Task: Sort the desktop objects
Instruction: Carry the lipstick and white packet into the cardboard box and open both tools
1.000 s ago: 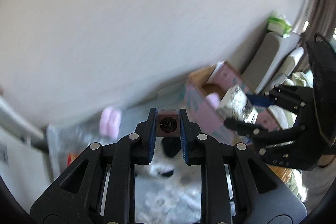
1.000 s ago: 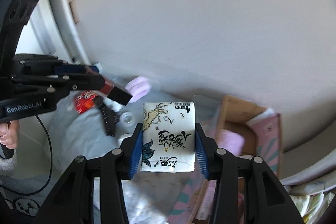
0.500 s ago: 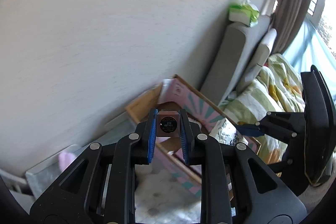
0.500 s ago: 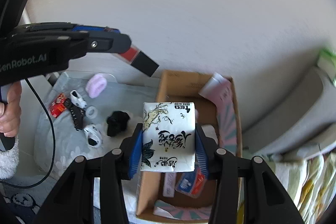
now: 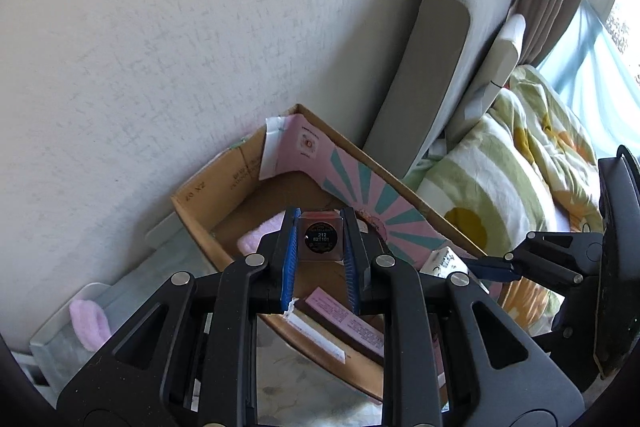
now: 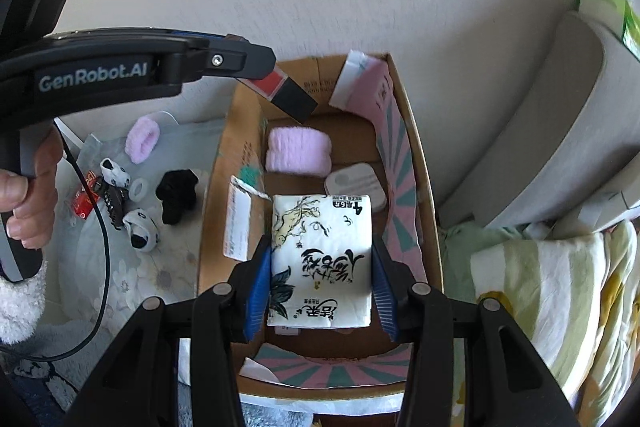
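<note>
My left gripper (image 5: 319,259) is shut on a small square lipstick tube (image 5: 320,237), held above the open cardboard box (image 5: 208,203). In the right wrist view the tube (image 6: 280,93) sticks out over the box's far left corner. My right gripper (image 6: 320,291) is shut on a white tissue pack (image 6: 320,259) with black writing, held over the middle of the box (image 6: 416,163). Inside the box lie a pink fluffy roll (image 6: 298,151), a white rounded case (image 6: 354,183) and a flat white packet (image 6: 238,223).
Left of the box, on a floral cloth, lie a pink scrunchie (image 6: 142,141), a black cloth (image 6: 178,193), small black-and-white items (image 6: 140,227), a tape ring (image 6: 139,188) and a red packet (image 6: 86,201). A grey cushion (image 5: 436,75) and striped blanket (image 6: 560,287) are right of the box.
Both grippers have swung right from over the cloth to over the box, each still holding its object. The right gripper now looks down into the box.
</note>
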`<state>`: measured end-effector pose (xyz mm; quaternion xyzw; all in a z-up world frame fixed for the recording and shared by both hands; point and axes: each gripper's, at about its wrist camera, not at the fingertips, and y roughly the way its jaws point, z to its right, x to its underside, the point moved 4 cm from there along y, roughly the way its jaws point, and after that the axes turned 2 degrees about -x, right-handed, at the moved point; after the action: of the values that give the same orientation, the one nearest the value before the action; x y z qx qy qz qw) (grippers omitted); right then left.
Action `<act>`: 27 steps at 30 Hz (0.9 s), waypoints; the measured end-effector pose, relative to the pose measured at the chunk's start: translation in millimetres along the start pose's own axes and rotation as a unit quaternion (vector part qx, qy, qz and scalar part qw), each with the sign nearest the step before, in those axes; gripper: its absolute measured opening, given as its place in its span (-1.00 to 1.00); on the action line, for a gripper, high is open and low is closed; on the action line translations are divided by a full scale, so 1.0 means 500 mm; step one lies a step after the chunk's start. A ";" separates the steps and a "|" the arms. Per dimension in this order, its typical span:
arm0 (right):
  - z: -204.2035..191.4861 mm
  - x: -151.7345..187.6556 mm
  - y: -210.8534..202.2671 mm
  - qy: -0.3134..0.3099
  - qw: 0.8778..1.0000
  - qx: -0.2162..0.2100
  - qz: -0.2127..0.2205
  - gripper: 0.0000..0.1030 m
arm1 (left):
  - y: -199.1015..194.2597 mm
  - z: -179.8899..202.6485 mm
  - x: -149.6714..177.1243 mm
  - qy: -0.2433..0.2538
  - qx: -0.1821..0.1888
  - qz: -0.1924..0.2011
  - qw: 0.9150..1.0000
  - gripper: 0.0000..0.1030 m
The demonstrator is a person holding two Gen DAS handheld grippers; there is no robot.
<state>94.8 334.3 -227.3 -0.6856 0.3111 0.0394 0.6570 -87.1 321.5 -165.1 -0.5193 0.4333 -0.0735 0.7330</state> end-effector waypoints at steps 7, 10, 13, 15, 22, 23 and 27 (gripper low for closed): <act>0.010 -0.003 0.009 0.000 1.000 -0.009 -0.006 -0.18 | 0.012 0.003 -0.002 -0.002 -0.007 -0.007 1.000 -0.65; 0.011 -0.005 0.012 -0.004 1.000 -0.010 -0.010 -0.18 | 0.014 0.002 -0.004 -0.003 -0.010 -0.008 1.000 -0.65; 0.010 -0.007 0.014 -0.008 1.000 -0.012 -0.012 -0.18 | 0.015 0.003 -0.005 -0.002 -0.012 -0.010 1.000 -0.65; 0.007 -0.009 0.015 -0.011 1.000 -0.015 -0.013 -0.18 | 0.017 0.004 -0.006 0.000 -0.016 -0.010 1.000 -0.65; -0.001 -0.012 0.030 -0.020 0.999 -0.018 -0.021 -0.18 | 0.028 0.003 -0.002 0.000 -0.026 -0.018 1.000 -0.65; -0.001 -0.012 0.032 -0.019 0.999 -0.016 -0.021 -0.18 | 0.030 0.001 -0.002 -0.002 -0.029 -0.019 0.999 -0.65; -0.004 -0.012 0.035 -0.012 0.999 -0.029 -0.018 0.10 | 0.034 -0.006 -0.010 -0.020 -0.025 -0.031 0.999 -0.53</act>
<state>80.7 335.6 -239.7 -0.7094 0.2889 0.0448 0.6413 -98.0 329.8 -176.8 -0.5519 0.4043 -0.0749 0.7255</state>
